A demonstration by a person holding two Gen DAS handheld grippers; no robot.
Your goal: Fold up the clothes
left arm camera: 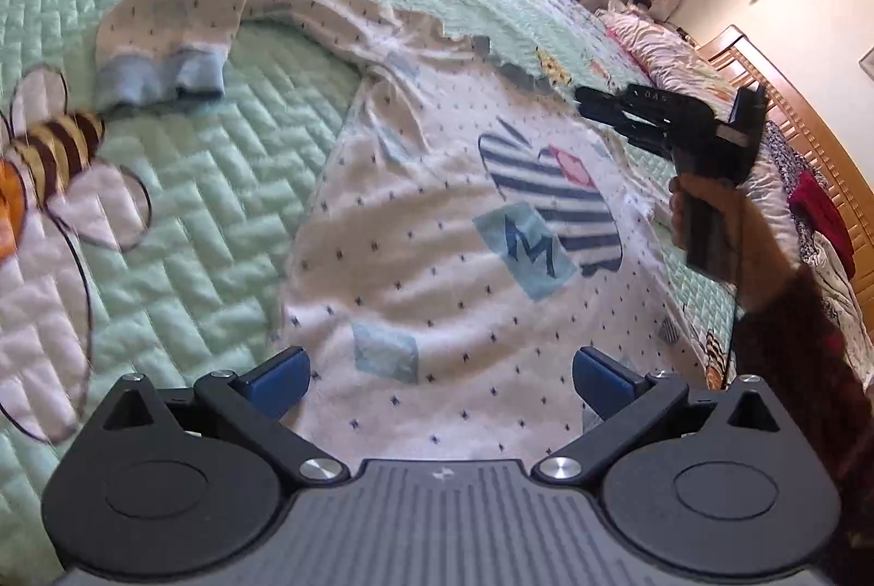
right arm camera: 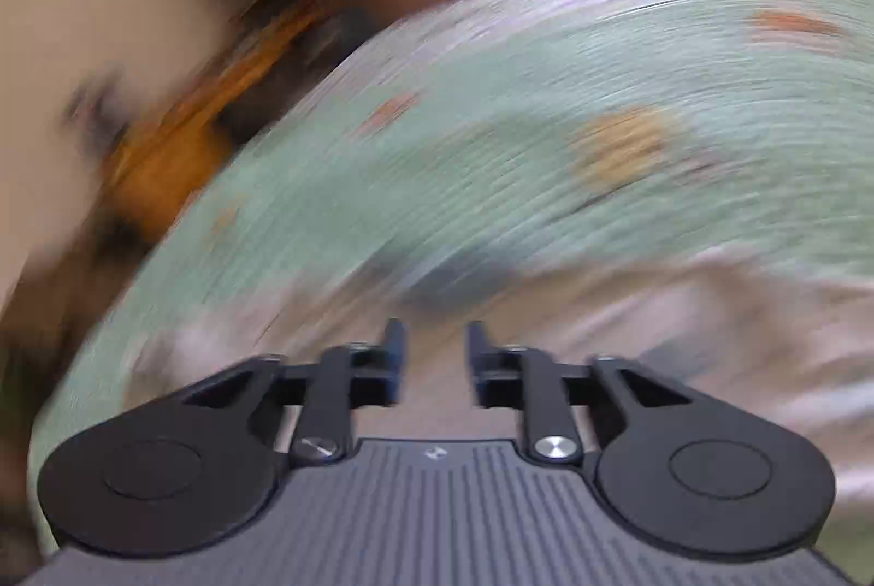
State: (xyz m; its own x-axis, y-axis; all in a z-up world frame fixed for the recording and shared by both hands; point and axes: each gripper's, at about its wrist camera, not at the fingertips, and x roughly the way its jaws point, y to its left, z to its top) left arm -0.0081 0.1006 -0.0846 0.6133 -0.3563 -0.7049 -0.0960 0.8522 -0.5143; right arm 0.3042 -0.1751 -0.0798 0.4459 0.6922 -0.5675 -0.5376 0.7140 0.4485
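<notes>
White cotton: I see the shirt (left arm camera: 459,225), white with small dark specks and a striped patch with an M on the chest, lying flat and face up straight ahead of my left gripper (left arm camera: 441,381), its hem nearest those fingers.
Long axis: the body runs away from my left tongs, up and to the right, toward the blue-trimmed collar (left arm camera: 513,67) at the far end.
Sleeve: one sleeve (left arm camera: 180,29) trails off to the far left and doubles back, its blue cuff (left arm camera: 164,81) resting on the quilt, well apart from both tongs.
Left tongs: spread wide, nothing between the blue pads (left arm camera: 276,381), hovering just over the hem.
Right tongs: my right gripper (left arm camera: 587,102) sits beyond the right side of the shirt, near the collar and shoulder; its own camera shows a narrow gap between the fingers (right arm camera: 396,351) and nothing clamped.
Nearer hand: I judge the left is nearer the hem, the right nearer the shoulder, so a fold would want both ends taken together.
Quilt: green stitched bedspread (left arm camera: 229,182) under everything, a bee motif (left arm camera: 49,154) to the left of my left tongs.
Hard to read: the right wrist view is smeared by motion; the cloth below those fingers is only a pale blur. I cannot find the other sleeve, and the person's hand (left arm camera: 704,214) hides the shirt's right edge.
</notes>
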